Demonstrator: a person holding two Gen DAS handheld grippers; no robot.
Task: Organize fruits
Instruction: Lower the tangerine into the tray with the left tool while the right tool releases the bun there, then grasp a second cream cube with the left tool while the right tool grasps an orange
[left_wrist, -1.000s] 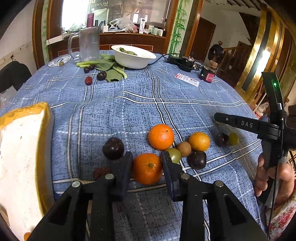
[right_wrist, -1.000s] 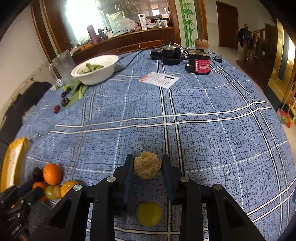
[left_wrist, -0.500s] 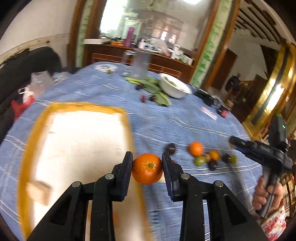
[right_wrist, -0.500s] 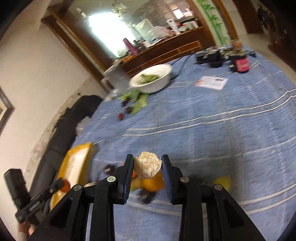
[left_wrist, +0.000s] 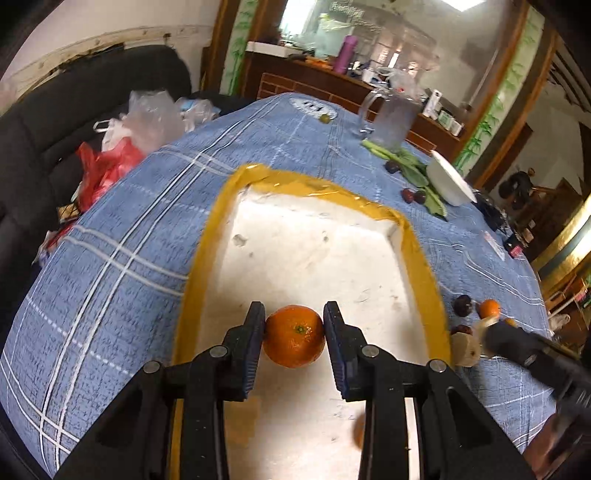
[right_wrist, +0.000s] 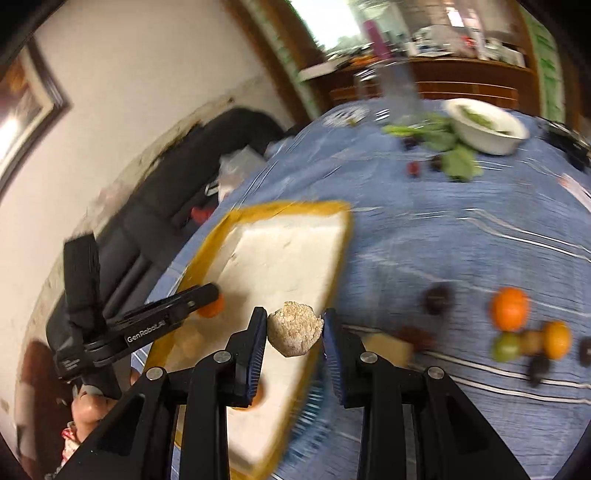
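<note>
Holding an orange (left_wrist: 294, 335) between its two pads, the left hand-held gripper (left_wrist: 294, 334) hangs over the white inside of a foam tray (left_wrist: 236, 192) with a yellow taped rim. The pads press on both sides of the fruit, so the jaws stand only as far apart as the orange is wide. The tray lies on a counter (left_wrist: 122, 236) covered with a blue checked cloth.

The right hand-held gripper (right_wrist: 294, 334) is closed on a rough, pale brown round lump (right_wrist: 294, 333); what fruit it is I cannot tell. In the right wrist view this lump is in front of the near right edge of the tray, and the picture is blurred there. In the left wrist view the same gripper comes in from the right side, just beside the tray's rim.

On the cloth to the right of the tray lie more fruits close together: a second orange (right_wrist: 509, 308), a smaller orange (right_wrist: 557, 339), a green fruit (right_wrist: 508, 347) and a dark plum (right_wrist: 438, 297). Farther back stand a white bowl (right_wrist: 487, 127) with green leaves (right_wrist: 447, 147) beside it, and a clear jug (left_wrist: 393, 120). At the left of the counter, on a dark sofa (left_wrist: 44, 122), are plastic bags (left_wrist: 122, 133).
</note>
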